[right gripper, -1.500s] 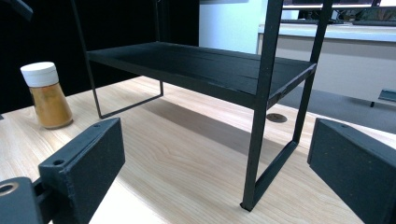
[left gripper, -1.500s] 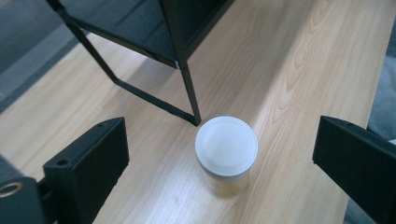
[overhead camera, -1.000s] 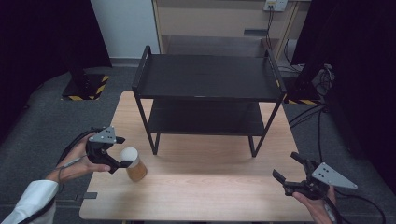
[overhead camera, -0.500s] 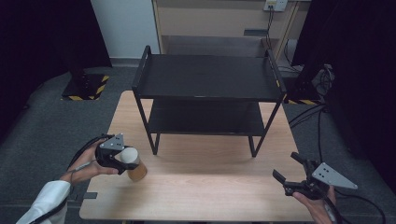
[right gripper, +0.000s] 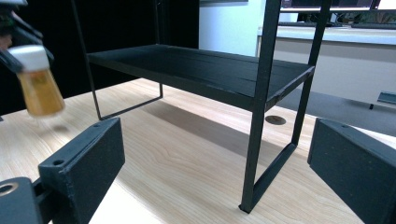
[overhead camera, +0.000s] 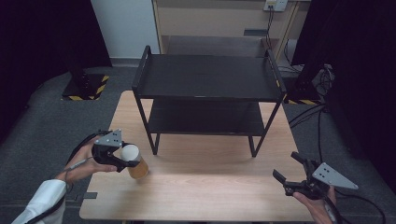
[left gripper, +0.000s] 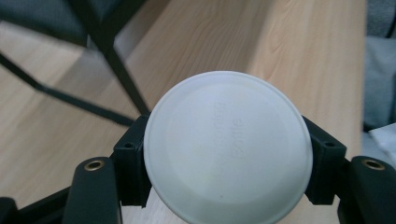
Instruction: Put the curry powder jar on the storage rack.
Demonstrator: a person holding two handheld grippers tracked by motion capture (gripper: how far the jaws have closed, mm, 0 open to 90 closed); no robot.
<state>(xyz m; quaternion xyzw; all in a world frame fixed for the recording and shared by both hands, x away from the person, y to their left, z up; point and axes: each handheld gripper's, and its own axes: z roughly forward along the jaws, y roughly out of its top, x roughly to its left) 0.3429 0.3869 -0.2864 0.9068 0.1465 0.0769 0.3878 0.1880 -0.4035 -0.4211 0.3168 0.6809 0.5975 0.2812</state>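
A small bottle [overhead camera: 136, 165] of amber liquid with a white round cap [left gripper: 228, 149] is at the table's left front. My left gripper [overhead camera: 127, 157] is shut on it just under the cap, with one black pad [left gripper: 133, 158] on each side. In the right gripper view the bottle [right gripper: 39, 91] hangs tilted just above its shadow on the wood. My right gripper [overhead camera: 285, 164] is open over the table's right front corner, and nothing is between its jaws [right gripper: 215, 163].
A black two-level metal rack [overhead camera: 208, 77] stands on the far half of the wooden table [overhead camera: 210, 191], both shelves bare. Its near right leg [right gripper: 254, 140] is close in front of my right gripper. Cables lie on the floor to the right.
My left gripper moved in from the bottle's left side, closed on it under the cap, and tipped it slightly. The right gripper has stayed still.
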